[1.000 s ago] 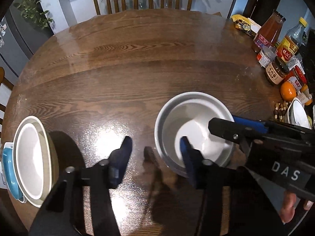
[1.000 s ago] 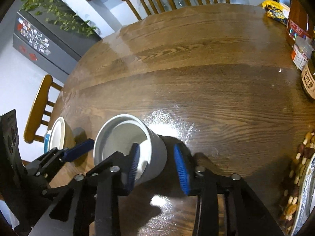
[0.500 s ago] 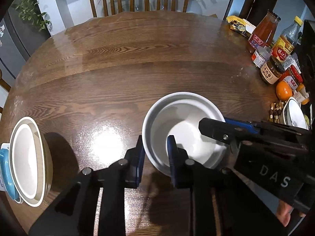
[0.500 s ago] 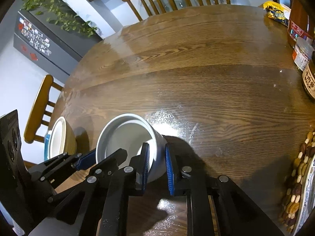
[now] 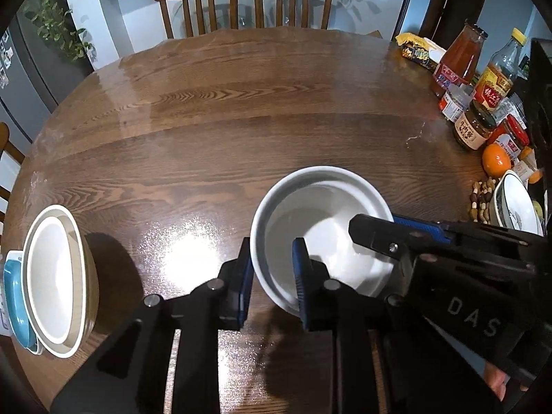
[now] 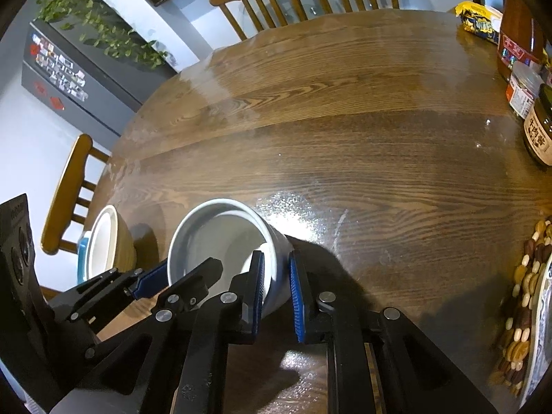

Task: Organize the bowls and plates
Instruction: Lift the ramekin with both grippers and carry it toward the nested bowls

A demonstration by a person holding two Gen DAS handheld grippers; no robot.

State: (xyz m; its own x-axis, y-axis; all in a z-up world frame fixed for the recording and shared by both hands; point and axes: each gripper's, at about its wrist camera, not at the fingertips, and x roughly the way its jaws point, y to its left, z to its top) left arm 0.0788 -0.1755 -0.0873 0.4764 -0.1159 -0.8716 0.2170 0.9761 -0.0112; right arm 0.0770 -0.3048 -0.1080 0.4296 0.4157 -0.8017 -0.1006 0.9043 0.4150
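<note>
A round white ceramic bowl (image 5: 321, 227) stands on the dark brown wooden counter (image 5: 241, 110), in its near half and a little to the right of the middle in the left wrist view. The left gripper (image 5: 272, 276) has its jaws almost closed on the near left part of the bowl's rim, one blue pad outside the wall and one inside. These jaws have just been closing, with the rim between them. The right gripper (image 6: 277, 286) holds the opposite side of the same rim in the same way, its jaws nearly closed and pressing on the wall, after closing further just now. At the left edge of the counter, well apart from the white bowl, a beige bowl with a white inside (image 5: 58, 279) lies on a blue dish (image 5: 15, 296). Bottles and jars (image 5: 476, 103) and an orange fruit (image 5: 496, 159) stand at the right edge.
</note>
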